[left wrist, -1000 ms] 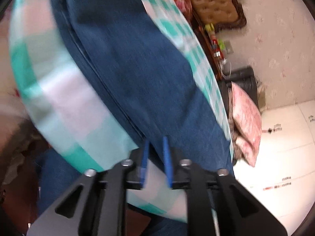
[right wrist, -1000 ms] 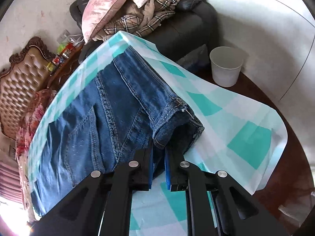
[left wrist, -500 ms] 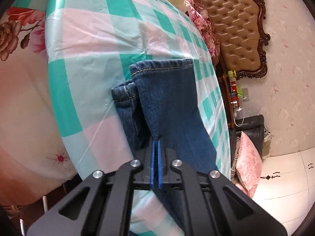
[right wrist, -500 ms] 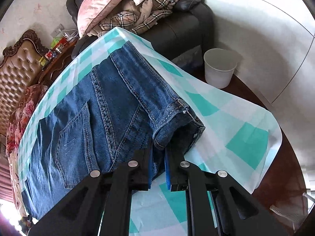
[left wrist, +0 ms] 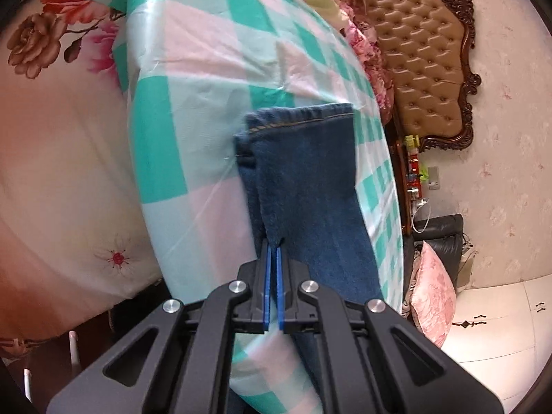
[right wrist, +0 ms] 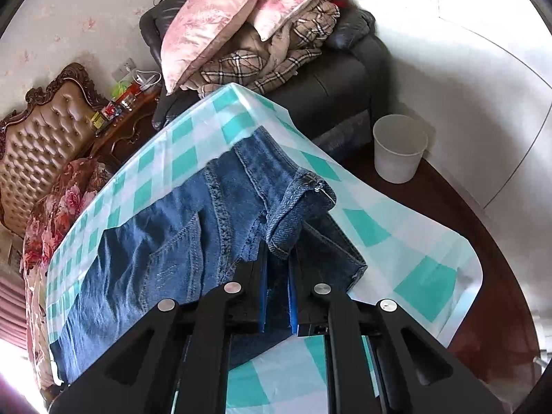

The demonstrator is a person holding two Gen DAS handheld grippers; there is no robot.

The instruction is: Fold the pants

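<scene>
Denim jeans [right wrist: 179, 241] pinched by both claws [left wrist: 273, 252] [right wrist: 277, 265]; white bin [right wrist: 398, 148] beside checked cloth [left wrist: 207, 79].

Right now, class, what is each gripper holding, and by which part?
Both hold the jeans. The left gripper pinches the edge of a leg, short of its hem; the right gripper clamps the waistband, lifting it off the checked cloth.

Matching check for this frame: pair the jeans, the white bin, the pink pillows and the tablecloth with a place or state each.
1. jeans
2. white bin
3. pink pillows
4. tablecloth

A. stacked on the dark sofa
B. under the jeans
C. clamped by both hand-held grippers
D. on the floor beside the sofa

Pairs: 1-C, 2-D, 3-A, 4-B
</scene>
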